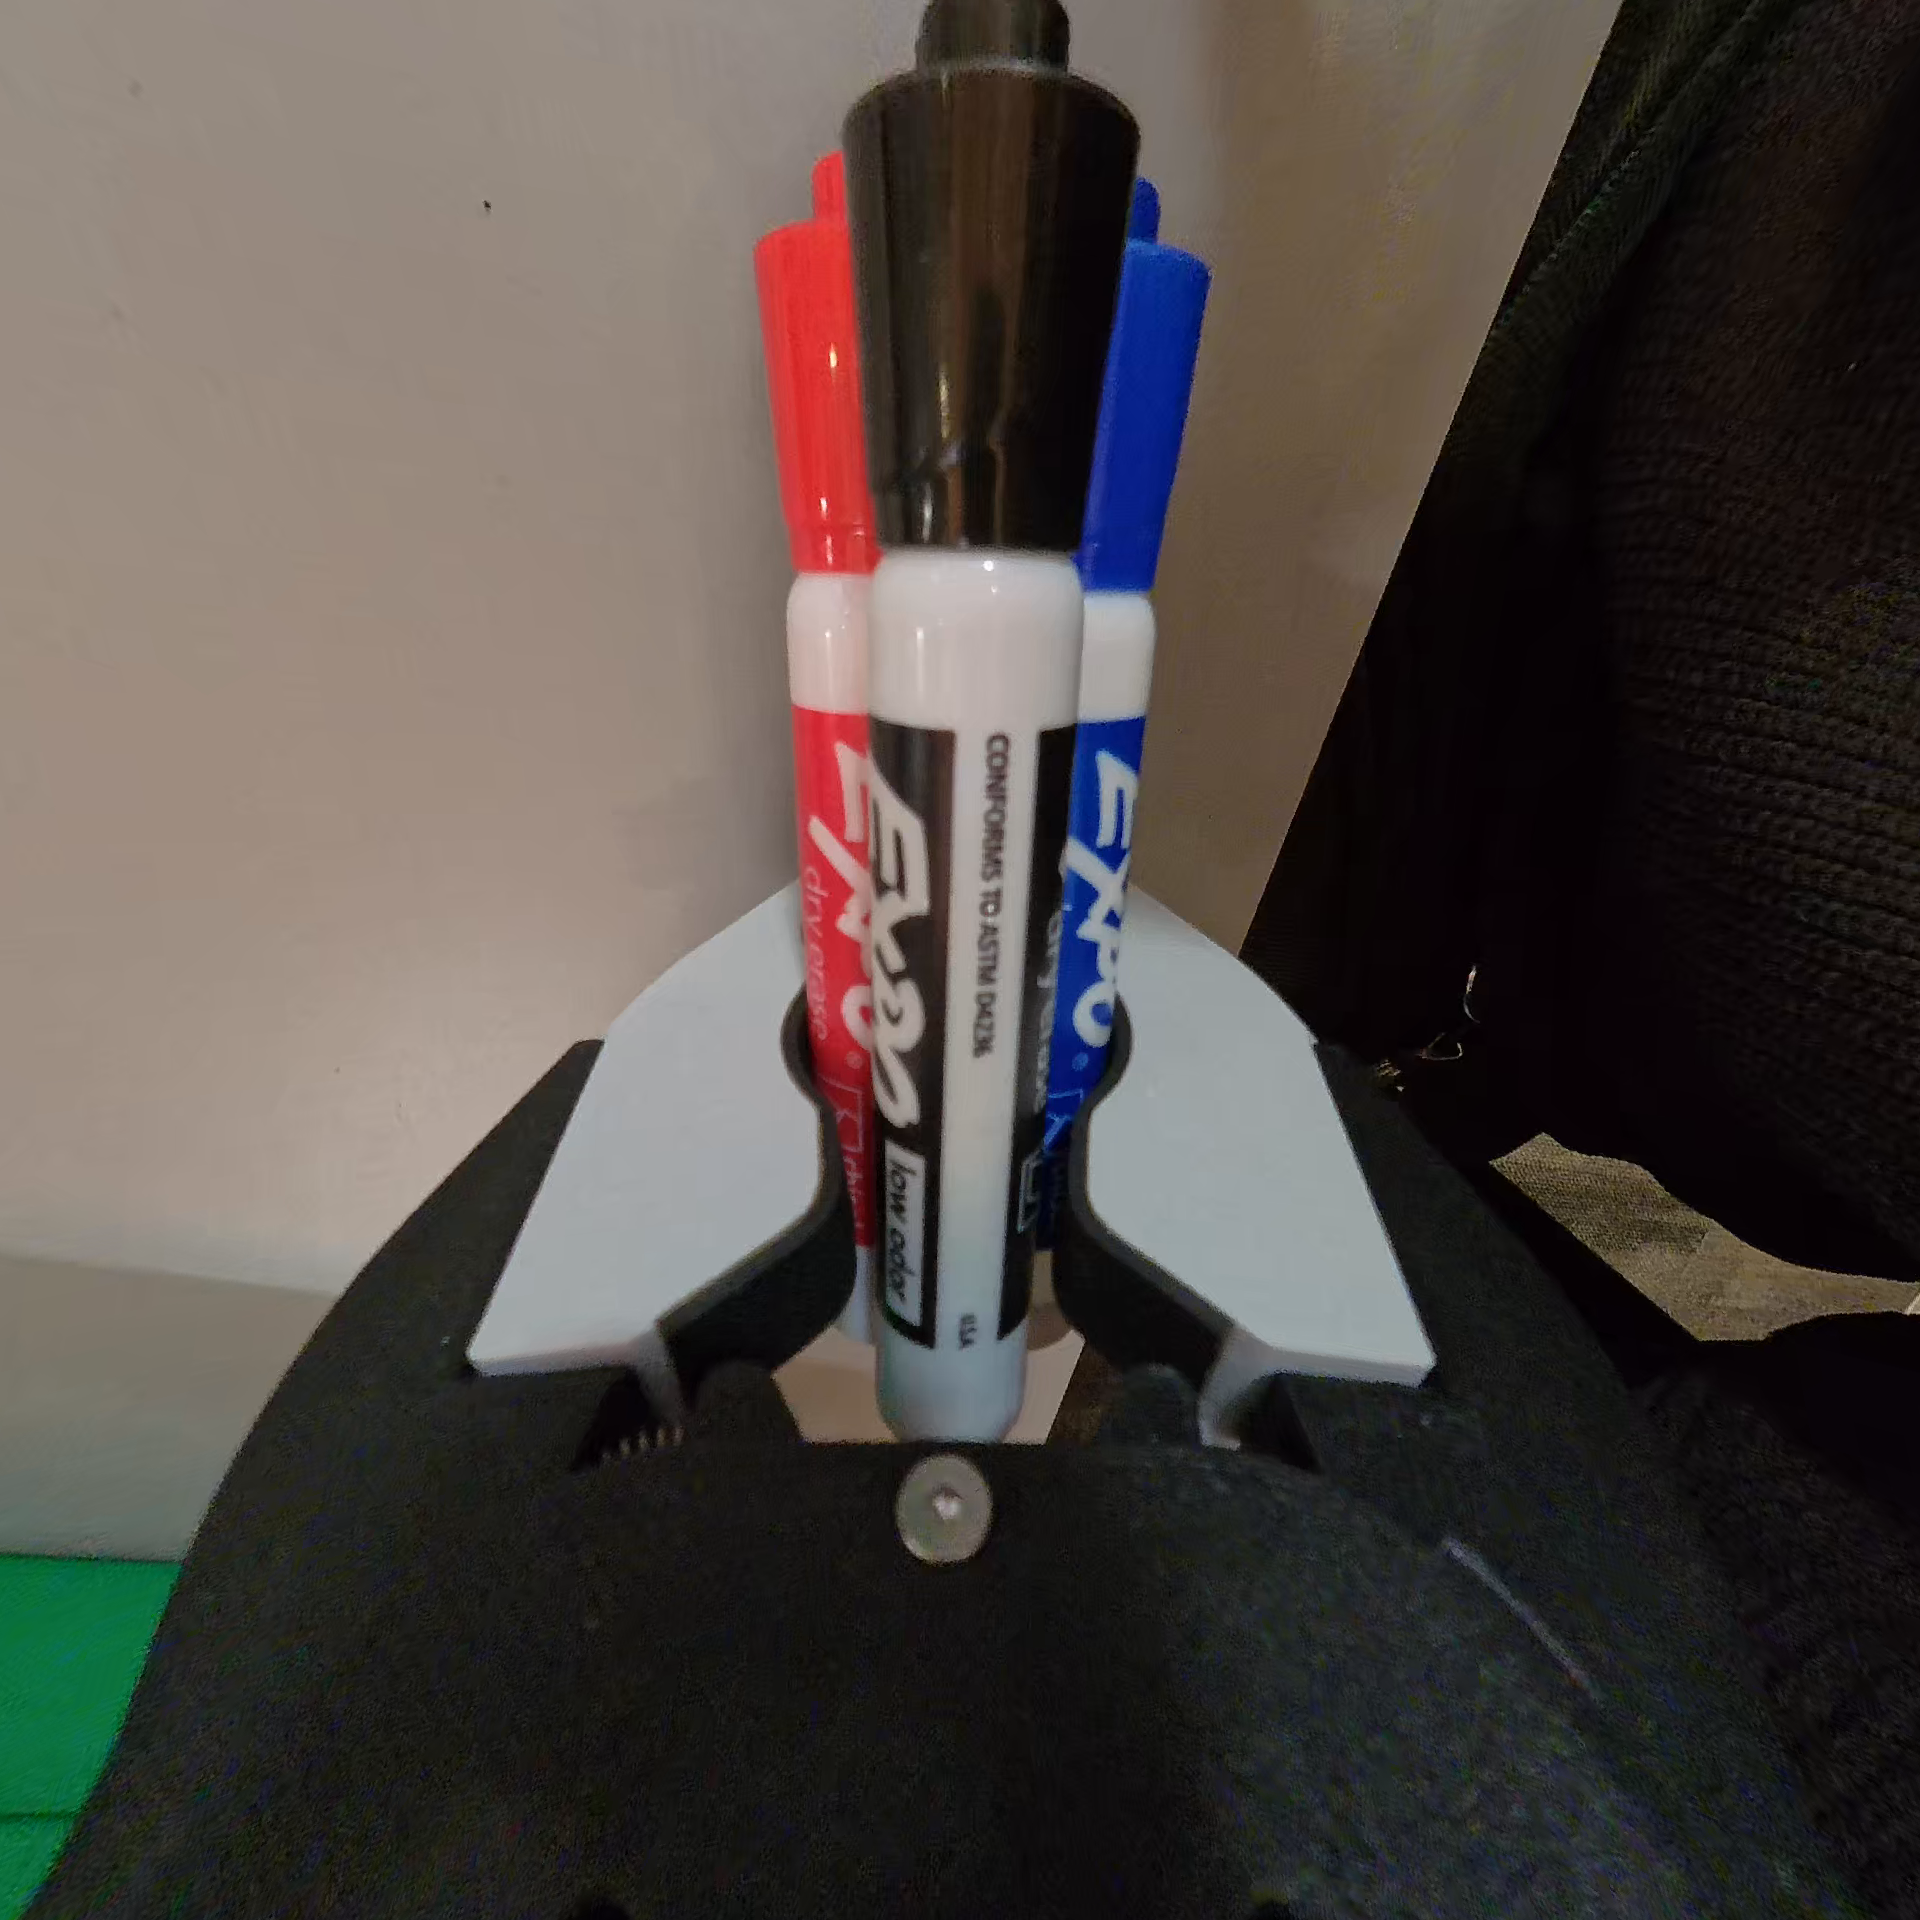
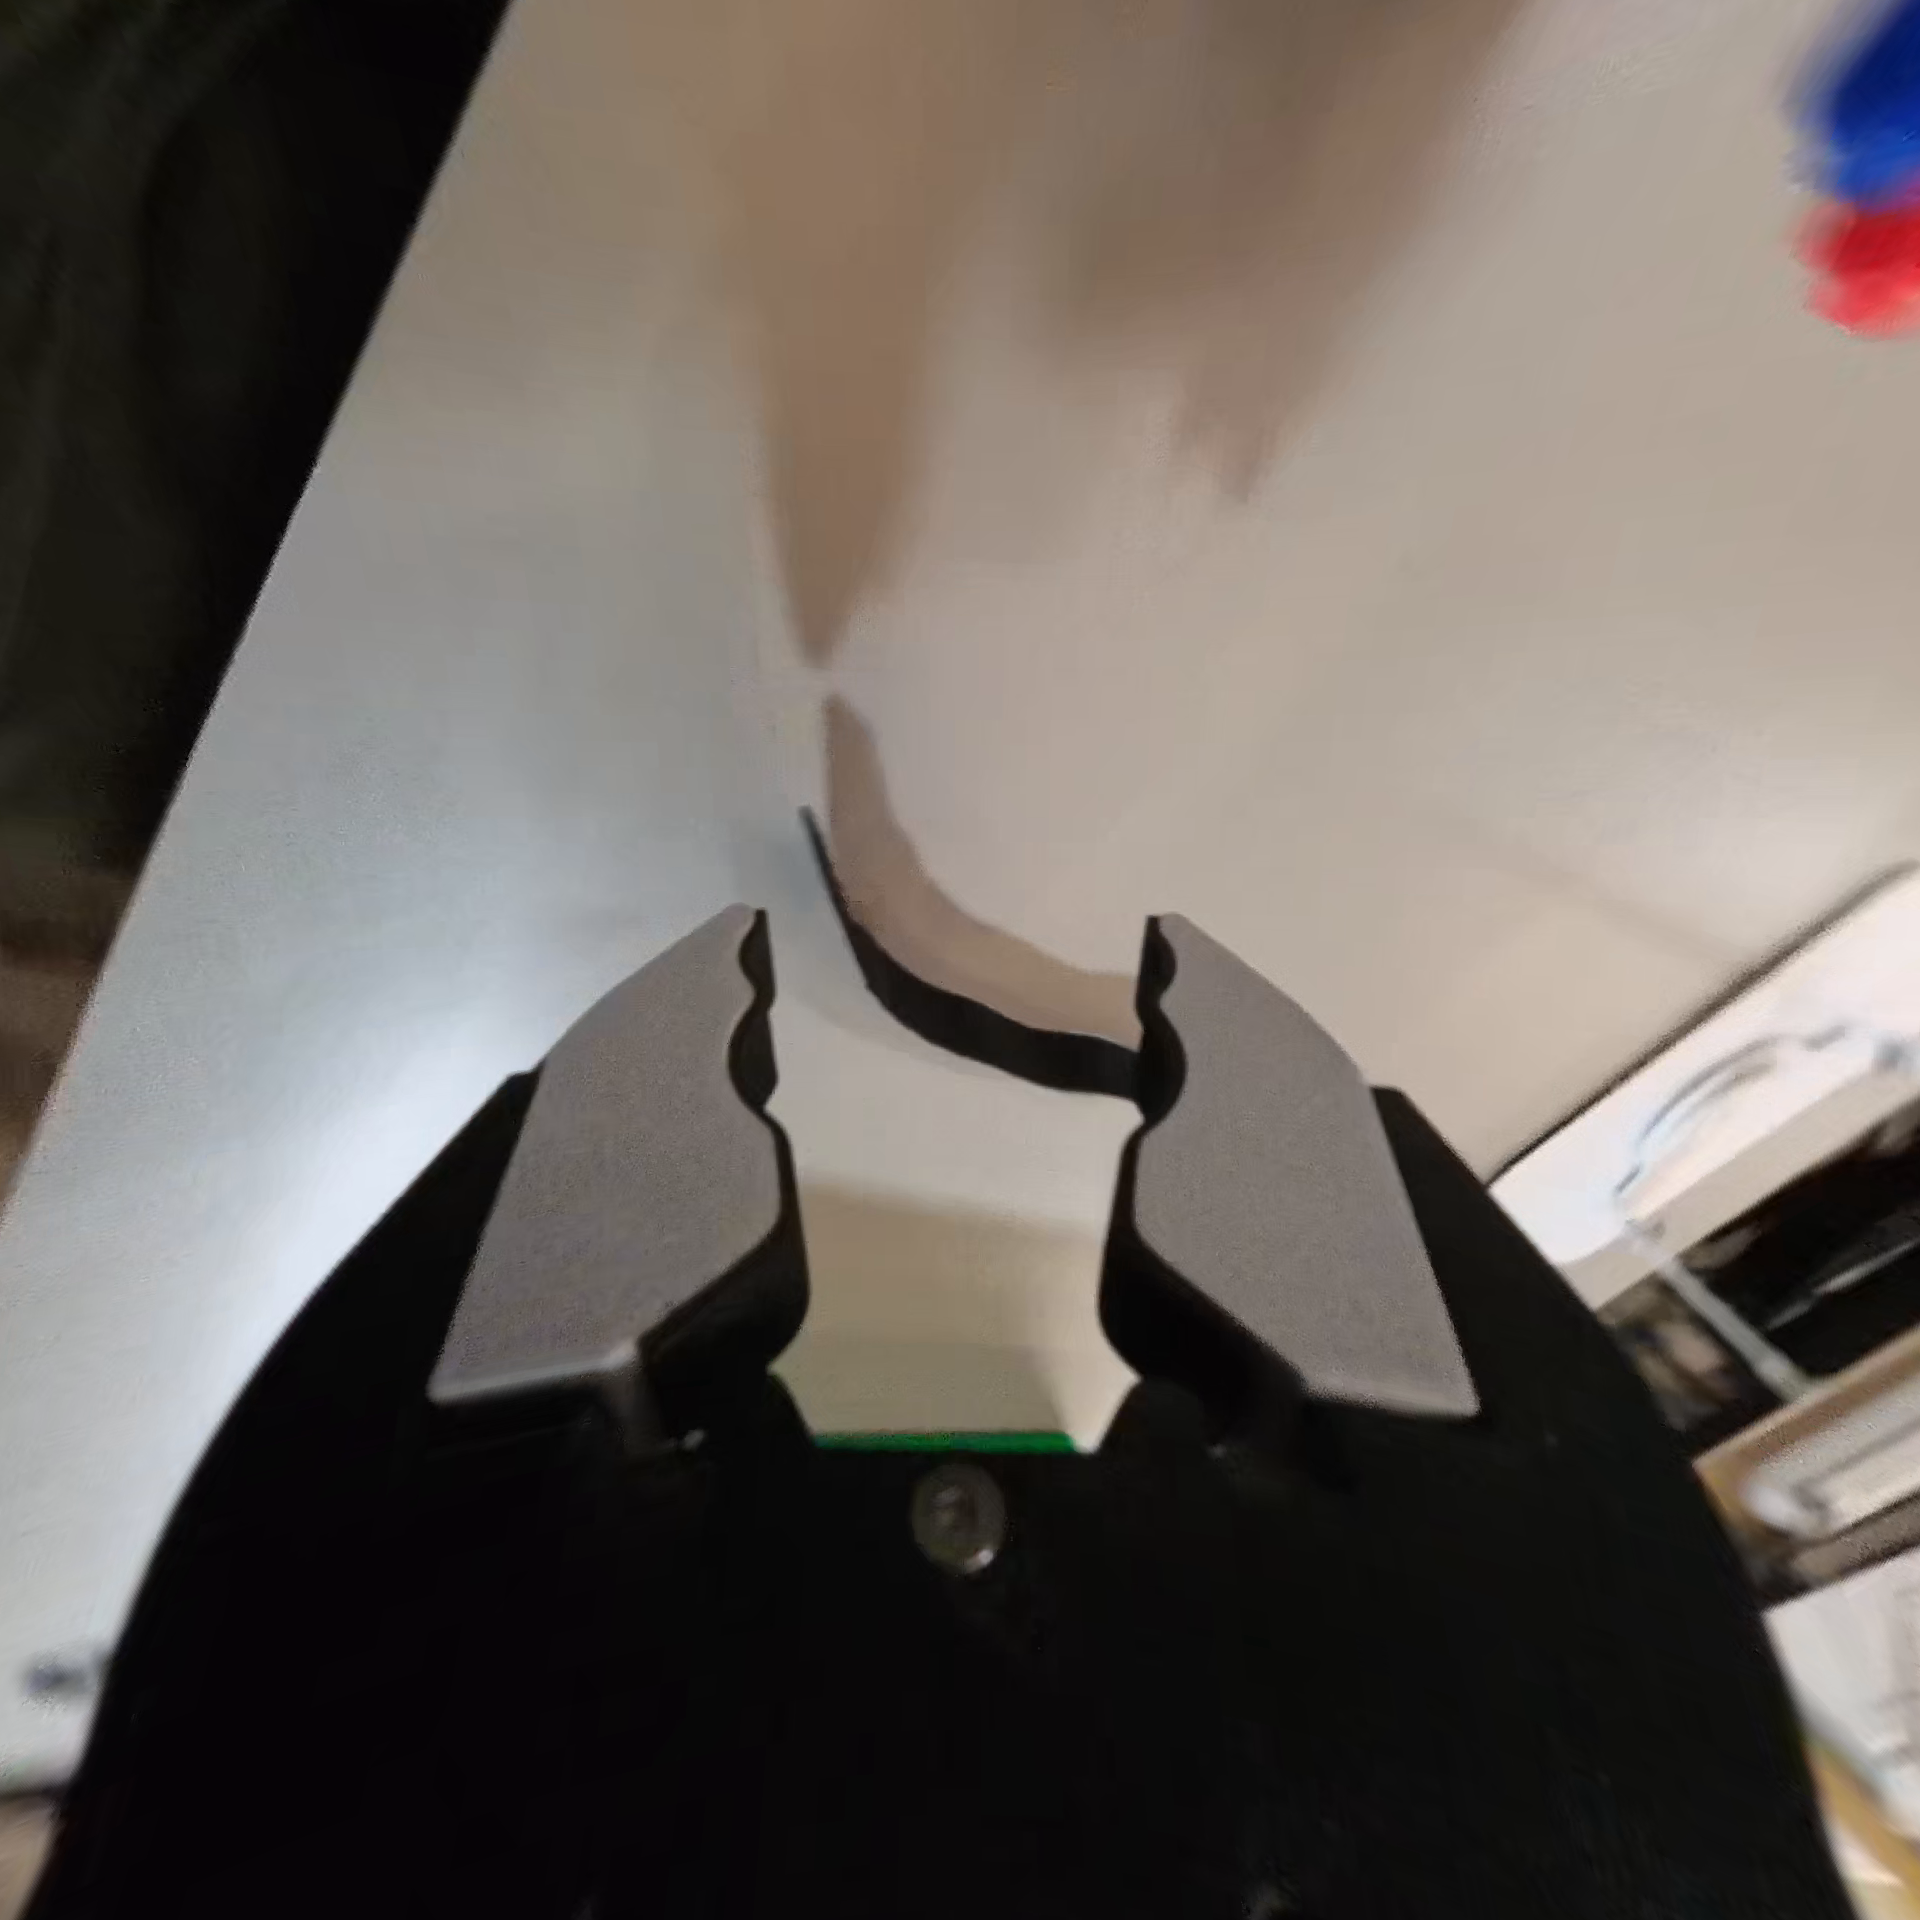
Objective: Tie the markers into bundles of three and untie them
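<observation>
The left gripper (image 1: 951,1049) clenches three rigid, smooth markers (image 1: 971,831) at their barrels. The right gripper (image 2: 956,997) is released; a limp black strap (image 2: 987,1023) touches one finger.

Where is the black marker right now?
In the left wrist view, the black marker stands centre frame, clamped by the left gripper, red marker left, blue marker right.

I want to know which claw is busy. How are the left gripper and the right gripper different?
The left gripper is shut on three markers; the right gripper is open and clamps nothing. A black strip hangs off one right finger; no strip shows at the left. Both have grey fingers on black bodies.
</observation>
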`<state>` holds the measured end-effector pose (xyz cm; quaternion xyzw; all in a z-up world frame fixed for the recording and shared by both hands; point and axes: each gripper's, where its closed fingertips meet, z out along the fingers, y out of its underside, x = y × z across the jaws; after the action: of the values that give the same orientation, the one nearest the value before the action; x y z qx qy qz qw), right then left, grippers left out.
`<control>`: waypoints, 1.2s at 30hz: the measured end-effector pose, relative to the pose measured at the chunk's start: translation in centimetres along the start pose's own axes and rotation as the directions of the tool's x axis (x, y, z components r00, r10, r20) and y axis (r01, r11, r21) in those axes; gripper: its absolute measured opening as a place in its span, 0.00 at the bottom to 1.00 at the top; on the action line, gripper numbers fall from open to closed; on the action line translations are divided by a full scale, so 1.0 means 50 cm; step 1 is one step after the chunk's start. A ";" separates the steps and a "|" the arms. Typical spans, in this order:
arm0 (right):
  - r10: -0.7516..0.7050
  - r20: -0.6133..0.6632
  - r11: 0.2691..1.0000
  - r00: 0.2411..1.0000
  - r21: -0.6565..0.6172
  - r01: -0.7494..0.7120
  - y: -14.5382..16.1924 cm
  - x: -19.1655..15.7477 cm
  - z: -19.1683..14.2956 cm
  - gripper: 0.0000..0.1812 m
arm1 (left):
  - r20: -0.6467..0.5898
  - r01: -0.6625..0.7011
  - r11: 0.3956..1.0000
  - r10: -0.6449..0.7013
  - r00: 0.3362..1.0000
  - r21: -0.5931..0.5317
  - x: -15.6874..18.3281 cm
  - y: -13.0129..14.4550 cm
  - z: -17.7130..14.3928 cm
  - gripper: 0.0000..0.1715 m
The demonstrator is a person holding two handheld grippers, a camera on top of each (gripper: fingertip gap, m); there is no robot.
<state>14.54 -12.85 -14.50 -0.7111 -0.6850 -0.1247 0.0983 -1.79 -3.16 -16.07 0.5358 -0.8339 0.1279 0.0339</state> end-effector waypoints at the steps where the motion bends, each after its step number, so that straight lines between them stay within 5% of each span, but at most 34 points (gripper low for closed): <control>1: 0.110 -0.060 0.992 0.992 0.063 -0.106 0.008 0.023 -0.017 0.40 | -0.001 -0.003 1.000 0.003 1.000 0.002 0.000 -0.001 0.001 0.28; 4: 0.507 -0.202 0.852 0.838 0.263 -0.452 0.094 0.091 -0.061 0.44 | -0.003 -0.021 1.000 0.021 1.000 0.013 -0.002 -0.010 0.004 0.28; 7: 0.792 0.018 0.529 0.610 0.479 -0.701 0.144 0.078 -0.052 0.49 | -0.008 -0.035 0.999 0.035 0.999 -0.007 -0.006 -0.019 0.009 0.29; 9: 0.822 0.155 0.410 0.547 0.506 -0.759 0.128 0.046 -0.027 0.50 | -0.012 -0.046 0.999 0.046 0.999 -0.013 -0.008 -0.029 0.011 0.28; 14: 0.809 0.051 0.547 0.586 0.299 -0.782 0.142 -0.031 0.072 0.55 | -0.013 -0.084 0.996 0.084 0.996 -0.039 -0.026 -0.065 0.009 0.28; 18: 0.804 0.168 0.475 0.570 0.394 -0.787 0.110 -0.001 0.066 0.56 | -0.022 -0.119 0.992 0.119 0.993 -0.034 -0.042 -0.114 0.008 0.28; 22: 0.777 0.196 0.516 0.598 0.344 -0.784 0.104 0.008 0.102 0.59 | -0.030 -0.139 0.990 0.139 0.990 -0.005 -0.043 -0.146 0.010 0.28; 36: 0.725 0.227 0.514 0.650 0.450 -0.730 0.039 0.038 0.101 0.39 | -0.060 -0.101 0.995 0.101 0.993 0.002 -0.054 -0.116 0.024 0.28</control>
<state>16.77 -9.56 -18.66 -0.8800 -0.3316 0.1152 0.3200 4.69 -3.36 -16.70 0.4890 -0.8586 0.1449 0.0526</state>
